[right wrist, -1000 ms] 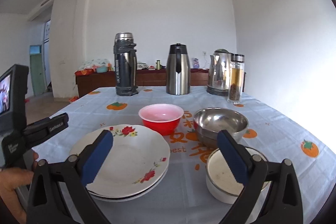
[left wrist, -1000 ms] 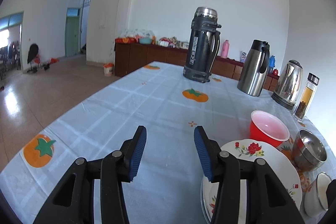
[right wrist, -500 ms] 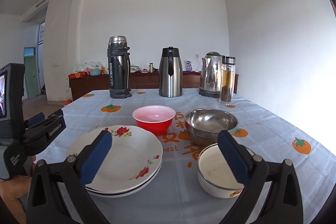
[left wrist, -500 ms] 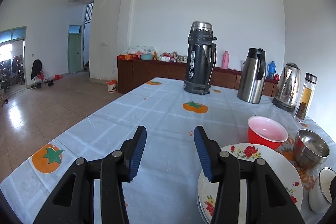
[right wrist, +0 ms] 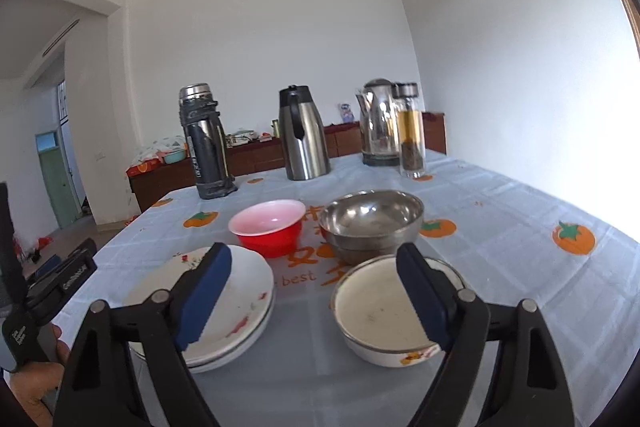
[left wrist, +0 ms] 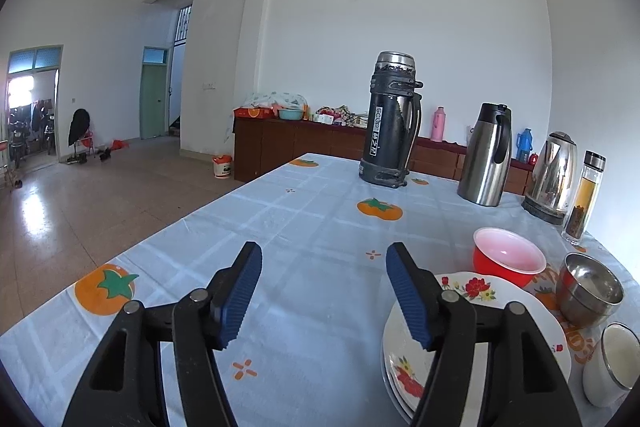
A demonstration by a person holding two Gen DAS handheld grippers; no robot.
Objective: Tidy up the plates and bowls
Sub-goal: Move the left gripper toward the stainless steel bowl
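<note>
A stack of white flowered plates (right wrist: 240,307) (left wrist: 516,307) lies near the table's front. Behind it stands a red bowl (right wrist: 268,231) (left wrist: 506,259). A steel bowl (right wrist: 370,223) (left wrist: 588,291) sits to its right, and a white enamel bowl (right wrist: 380,311) (left wrist: 616,359) lies in front of that. My right gripper (right wrist: 310,293) hovers above the gap between plates and white bowl; its jaws are closing with nothing between them. My left gripper (left wrist: 322,291) is over bare tablecloth left of the plates, jaws opening and empty.
At the table's far side stand a dark thermos (right wrist: 204,143), a steel carafe (right wrist: 302,135), an electric kettle (right wrist: 378,123) and a glass tea bottle (right wrist: 410,131). The table's left edge (left wrist: 132,251) drops to open floor. A hand (right wrist: 36,383) holds the left gripper's handle.
The left jaws have spread wider and that view has tilted up. The right jaws have narrowed, and the right gripper has shifted and rolled, so the table now looks slanted.
</note>
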